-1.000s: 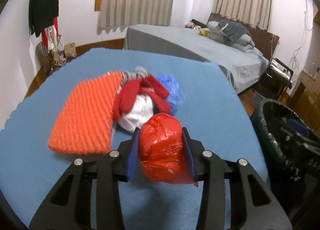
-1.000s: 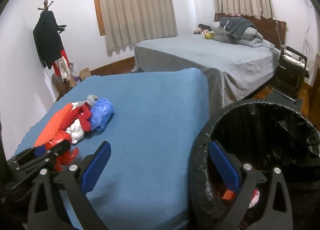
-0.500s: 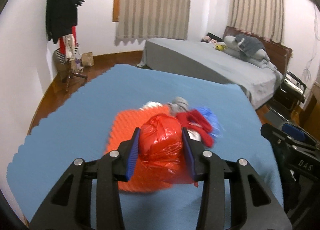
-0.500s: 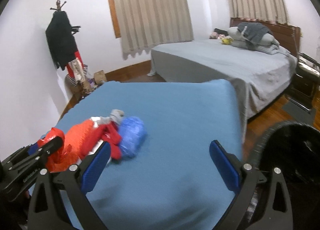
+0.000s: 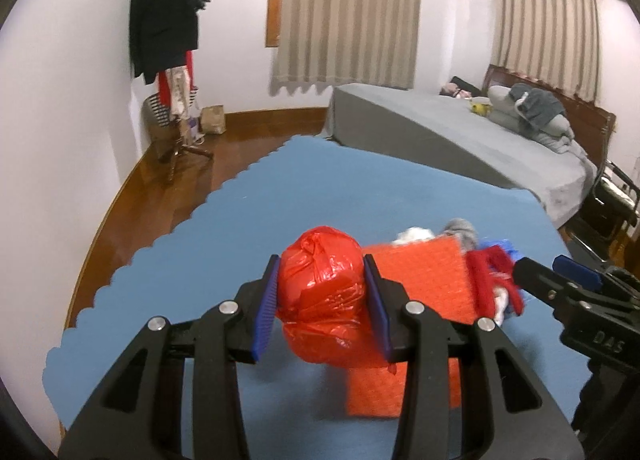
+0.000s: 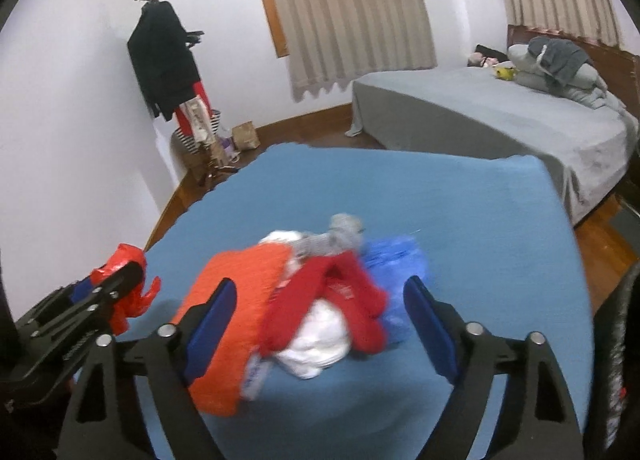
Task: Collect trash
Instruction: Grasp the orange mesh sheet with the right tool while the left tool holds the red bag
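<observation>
My left gripper (image 5: 322, 300) is shut on a red plastic bag bundle (image 5: 320, 300), held above the blue table (image 5: 240, 228); the bundle also shows at the left of the right wrist view (image 6: 120, 288). My right gripper (image 6: 320, 324) is open, its blue pads either side of a trash pile: an orange ridged pad (image 6: 236, 300), a red cloth (image 6: 332, 292), a white wad (image 6: 320, 340), a grey piece (image 6: 340, 232) and a blue plastic bag (image 6: 400, 264). The pile shows right of the bundle in the left wrist view (image 5: 424, 276).
A black-lined trash bin's rim (image 6: 616, 360) stands at the table's right edge. A grey bed (image 6: 480, 108) lies beyond the table. A coat rack with dark clothes (image 5: 168, 32) stands by the left wall. Wooden floor (image 5: 160, 180) surrounds the table.
Both grippers have swung left, away from the bin. My right gripper now faces the pile from close by. The left still holds the red bundle.
</observation>
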Motion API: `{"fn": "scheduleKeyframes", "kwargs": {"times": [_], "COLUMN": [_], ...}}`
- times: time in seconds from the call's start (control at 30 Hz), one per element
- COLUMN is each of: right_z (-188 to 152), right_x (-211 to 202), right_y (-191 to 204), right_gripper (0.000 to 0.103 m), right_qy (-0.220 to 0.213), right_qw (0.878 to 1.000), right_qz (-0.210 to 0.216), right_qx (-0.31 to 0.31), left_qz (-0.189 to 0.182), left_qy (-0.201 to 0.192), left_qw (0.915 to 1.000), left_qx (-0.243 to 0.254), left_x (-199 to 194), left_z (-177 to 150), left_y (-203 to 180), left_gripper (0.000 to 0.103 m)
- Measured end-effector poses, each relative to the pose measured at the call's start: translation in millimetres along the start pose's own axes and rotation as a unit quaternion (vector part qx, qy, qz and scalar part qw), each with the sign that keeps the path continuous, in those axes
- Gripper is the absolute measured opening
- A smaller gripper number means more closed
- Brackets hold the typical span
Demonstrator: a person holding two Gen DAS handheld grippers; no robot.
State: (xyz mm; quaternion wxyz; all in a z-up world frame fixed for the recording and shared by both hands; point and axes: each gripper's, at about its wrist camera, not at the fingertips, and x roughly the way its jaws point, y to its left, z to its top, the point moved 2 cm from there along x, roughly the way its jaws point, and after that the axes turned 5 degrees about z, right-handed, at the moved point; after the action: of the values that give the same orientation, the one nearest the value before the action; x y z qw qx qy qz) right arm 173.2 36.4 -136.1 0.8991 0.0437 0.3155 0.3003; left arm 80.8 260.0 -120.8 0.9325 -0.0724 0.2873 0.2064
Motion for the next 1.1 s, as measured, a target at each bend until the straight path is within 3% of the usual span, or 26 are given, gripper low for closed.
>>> {"fn": "scheduleKeyframes", "kwargs": {"times": [0.47,0.57,0.73,0.83,1.1], "right_z": [-45.6,-49.6,-46.2,-45.7,-28.5], "right_x": [13.4,17.0,13.5,8.3,-14.1], "right_y": [43.1,45.8,47.4,52.0,45.5], "right_gripper": [0.043,0.04,0.02,0.015,0.013], "right_qy": [0.081,0.086,0.091,0.091,0.058], "right_qw": [0.996,0.996,0.994,0.992,0.995], "right_qz": [0.03,0.038,0.067,0.082,0.084], "right_qx": [-0.011,-0.004,-0.004,-0.016,-0.016], "left_qz": [0.008,0.007,0.008,0.008,0.002], "left_qy": [0.008,0.008,0.007,0.008,0.005], "left_qw": [0.9999,0.9999,0.9999,0.9999,1.0], "left_qx": [-0.001,0.0,0.0,-0.003,-0.003], "left_x": [-7.4,-8.7,-8.7,-10.7,-15.7], "left_z": [-15.7,-16.8,-17.7,-19.3,-19.1], "left_y": [21.5,22.4,23.4,23.4,19.7], "left_gripper": [0.039,0.039,0.04,0.04,0.04]}}
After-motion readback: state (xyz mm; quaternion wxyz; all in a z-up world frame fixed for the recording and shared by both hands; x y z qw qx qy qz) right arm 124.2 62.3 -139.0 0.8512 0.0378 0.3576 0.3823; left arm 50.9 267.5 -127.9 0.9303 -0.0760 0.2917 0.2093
